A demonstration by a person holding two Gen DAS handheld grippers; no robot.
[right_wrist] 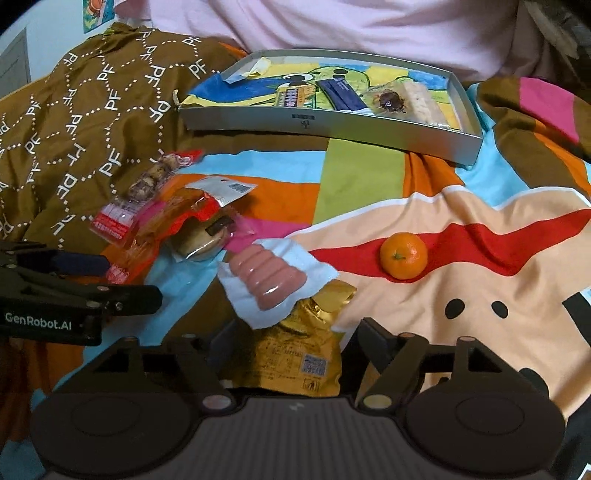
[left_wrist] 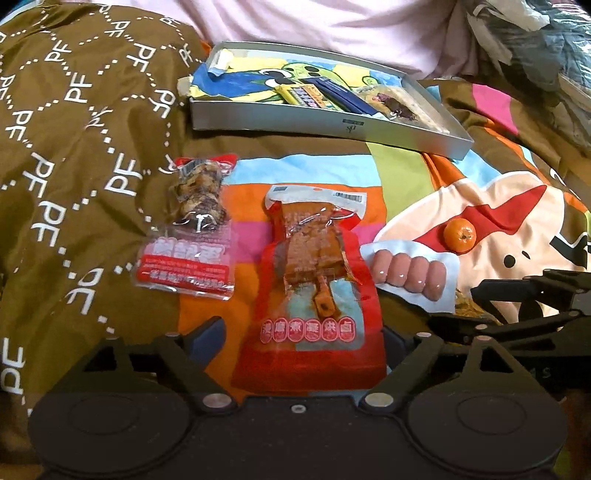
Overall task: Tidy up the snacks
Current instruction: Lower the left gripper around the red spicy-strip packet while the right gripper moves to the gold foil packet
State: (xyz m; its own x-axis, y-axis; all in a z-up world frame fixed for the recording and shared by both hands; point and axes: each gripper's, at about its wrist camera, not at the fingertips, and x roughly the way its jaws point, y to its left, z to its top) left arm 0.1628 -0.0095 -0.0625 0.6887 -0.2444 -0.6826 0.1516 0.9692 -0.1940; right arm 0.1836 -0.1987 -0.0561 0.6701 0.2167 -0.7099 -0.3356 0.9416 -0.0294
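Observation:
A red vacuum packet of braised snack (left_wrist: 314, 280) lies on the bedspread between the fingers of my left gripper (left_wrist: 303, 332), which is open; its pads stand clear of the packet. Left of it rests a clear-and-red packet of dark pieces (left_wrist: 192, 236). A sausage packet (left_wrist: 410, 277) (right_wrist: 269, 280) partly covers a gold packet (right_wrist: 295, 354). That gold packet sits between the fingers of my right gripper (right_wrist: 295, 336), open and not pressing on it. A mandarin (right_wrist: 403, 254) (left_wrist: 459, 234) lies to the right.
A shallow grey tray (left_wrist: 295, 123) (right_wrist: 332, 129) at the back holds a yellow bar, a blue packet and a clear packet. A brown patterned quilt (left_wrist: 74, 147) bunches on the left. Pink bedding (right_wrist: 332, 26) rises behind the tray.

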